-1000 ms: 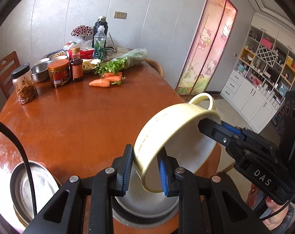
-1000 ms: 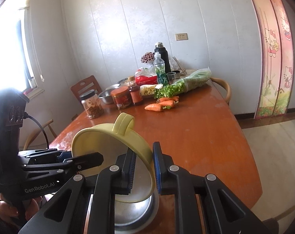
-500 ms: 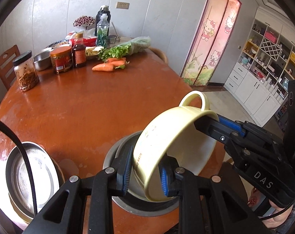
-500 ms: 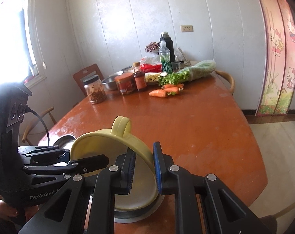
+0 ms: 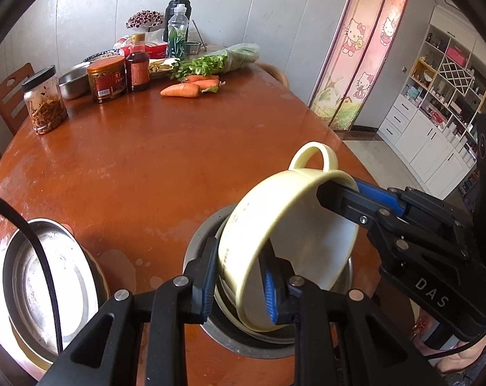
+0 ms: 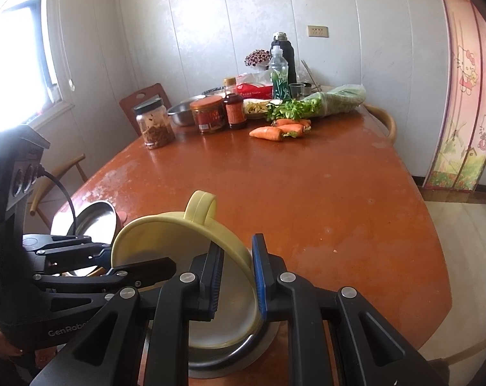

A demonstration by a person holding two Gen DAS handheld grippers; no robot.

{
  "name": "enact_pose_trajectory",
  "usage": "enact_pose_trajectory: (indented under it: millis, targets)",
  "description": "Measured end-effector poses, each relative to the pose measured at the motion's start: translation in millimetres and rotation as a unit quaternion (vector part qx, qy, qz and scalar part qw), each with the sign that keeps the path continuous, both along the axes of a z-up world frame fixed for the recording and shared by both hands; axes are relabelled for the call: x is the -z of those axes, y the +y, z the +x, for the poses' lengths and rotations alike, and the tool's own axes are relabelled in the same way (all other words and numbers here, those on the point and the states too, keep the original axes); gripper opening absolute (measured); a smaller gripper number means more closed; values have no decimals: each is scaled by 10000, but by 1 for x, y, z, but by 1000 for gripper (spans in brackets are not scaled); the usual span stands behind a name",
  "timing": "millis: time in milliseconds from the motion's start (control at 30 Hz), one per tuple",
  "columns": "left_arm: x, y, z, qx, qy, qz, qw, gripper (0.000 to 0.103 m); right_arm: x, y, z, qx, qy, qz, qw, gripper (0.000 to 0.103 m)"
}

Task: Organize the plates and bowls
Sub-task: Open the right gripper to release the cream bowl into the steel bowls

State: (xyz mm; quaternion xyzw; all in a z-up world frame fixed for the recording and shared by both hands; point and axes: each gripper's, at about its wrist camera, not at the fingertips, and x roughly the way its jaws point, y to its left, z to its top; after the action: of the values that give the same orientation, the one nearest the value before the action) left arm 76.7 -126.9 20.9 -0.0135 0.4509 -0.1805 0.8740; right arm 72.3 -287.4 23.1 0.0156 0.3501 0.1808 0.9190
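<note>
**Yellow bowl going into the steel one, tilted**

I have the yellow bowl (image 5: 284, 244) pinched by its rim from both sides: my left gripper (image 5: 238, 281) is clamped on the near wall, my right gripper (image 6: 235, 281) on the opposite rim. The bowl hangs steeply tilted, handle up, its low edge inside the steel bowl (image 5: 243, 337) near the table's (image 5: 146, 167) front edge.

My worries:
- If one hand lets go first, the bowl could swing on the other grip and clatter or tip out.
- Lowered at this tilt, its rim may catch the steel wall and wedge instead of nesting flat.
- The steel bowl sits near the table edge; a sideways shove could push it off.

A second steel dish (image 5: 47, 289) lies apart, to the left.
</note>
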Motion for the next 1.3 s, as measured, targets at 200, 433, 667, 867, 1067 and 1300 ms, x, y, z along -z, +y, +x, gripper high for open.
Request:
enact_pose_trajectory:
  millis: [200,433,667,867,1067,1300]
  targets:
    - [3,0,1,-24,-11,98,9999,24,5,0,7,66,54,-41,10000,21]
    - [5,-1,1,8,-35,122,9999,24,11,-1,10,78,80,-36,9999,20]
    - [4,-1,-1,6,-51,149,9999,24,11,1,8,43,37,-28,10000,21]
    - [5,1,-3,-17,-41,120,9999,24,11,3,8,-1,-1,-29,10000,21]
    - [4,3,-4,-34,-34,125,9999,24,12,4,12,-43,-37,-28,10000,22]
    - [5,1,-5,6,11,126,9999,25,15,1,11,5,27,30,10000,25]
